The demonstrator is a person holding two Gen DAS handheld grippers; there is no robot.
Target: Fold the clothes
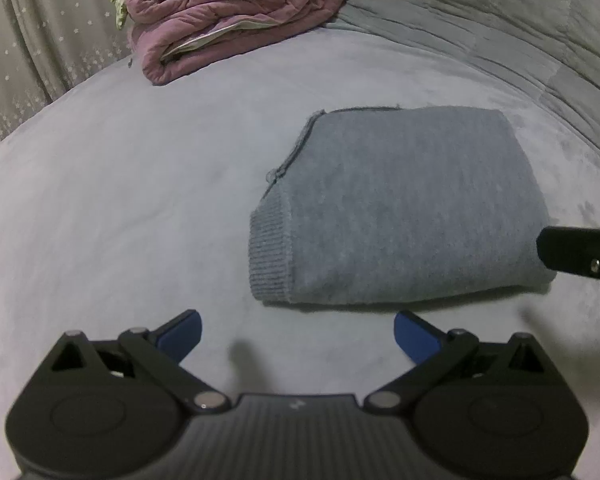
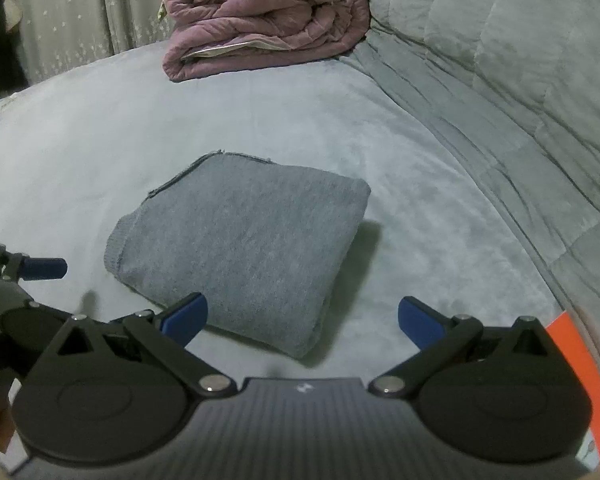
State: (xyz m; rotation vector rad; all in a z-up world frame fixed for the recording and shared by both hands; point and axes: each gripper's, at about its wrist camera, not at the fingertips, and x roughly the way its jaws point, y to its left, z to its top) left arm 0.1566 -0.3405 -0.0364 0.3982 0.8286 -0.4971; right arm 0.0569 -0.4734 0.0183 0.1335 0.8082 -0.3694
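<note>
Nearest the cameras, both tools are hovering low over the bed with nothing between their blue pads. The left gripper (image 1: 298, 334) is holding its fingers spread wide, and the right gripper (image 2: 303, 320) is doing the same, its left pad sitting just over the near corner of the garment without closing on it.

Just beyond the fingertips, the grey sweater (image 1: 396, 208) is lying flat on the pale bedsheet (image 1: 120, 220), already gathered into a compact rectangular bundle. Its ribbed hem (image 1: 270, 256) is facing left in the left wrist view, and a thin seam edge is running along the far side. From the right wrist view the sweater (image 2: 244, 248) is showing as a thick, rounded stack, casting a shadow on its right side.

The knit is looking soft, light and limp, so it is likely sagging and unfolding if lifted by one point. The layers are probably sliding over each other easily. A sound hold is pinching all layers together at the two near corners, or at the ribbed hem, where the fabric is denser. The folding is looking largely finished.

Farther back, a bundled mauve quilt (image 2: 268, 20) is resting near the starred curtain (image 2: 72, 12), and a grey padded comforter (image 2: 520, 60) is heaped along the right.
</note>
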